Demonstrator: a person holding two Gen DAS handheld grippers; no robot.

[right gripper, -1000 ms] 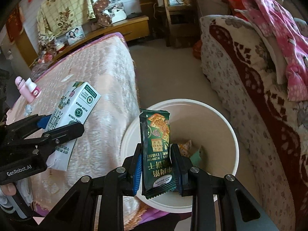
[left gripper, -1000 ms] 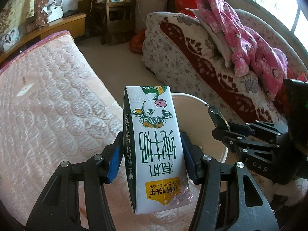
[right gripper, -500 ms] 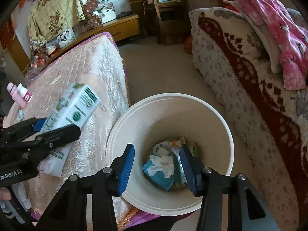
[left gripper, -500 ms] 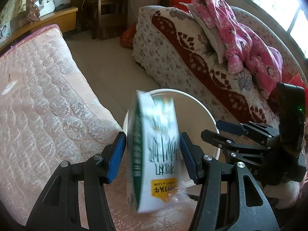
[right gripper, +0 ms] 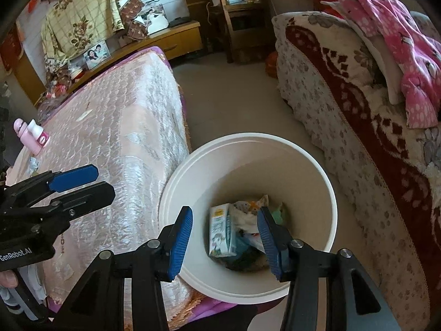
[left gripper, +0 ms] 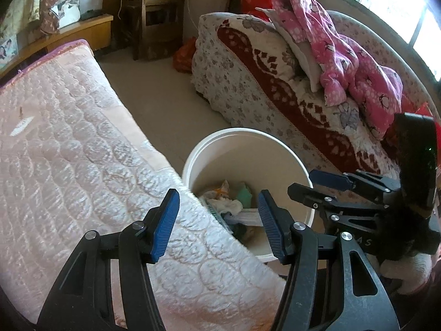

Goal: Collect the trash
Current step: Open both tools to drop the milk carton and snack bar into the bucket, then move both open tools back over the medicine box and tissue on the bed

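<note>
A white trash bucket (right gripper: 328,193) stands on the floor between the bed and the sofa; it also shows in the left wrist view (left gripper: 209,149). Inside it lie a milk carton (right gripper: 220,231), crumpled tissues (right gripper: 245,215) and other wrappers. My right gripper (right gripper: 224,241) is open and empty, right above the bucket's near rim. My left gripper (left gripper: 217,223) is open and empty, above the bed's edge next to the bucket; it also shows at the left of the right wrist view (right gripper: 82,183). The right gripper shows at the right of the left wrist view (left gripper: 317,184).
A bed with a pink quilted cover (right gripper: 115,127) lies left of the bucket, with a pink bottle (right gripper: 31,135) on its far side. A patterned sofa (right gripper: 358,104) with a pink garment (right gripper: 399,41) lies right. A wooden chair (right gripper: 239,8) and a cabinet stand behind.
The left gripper opened and let the milk carton go; it now lies in the bucket. The right gripper dropped the green biscuit packet earlier and stays open over the bucket.
</note>
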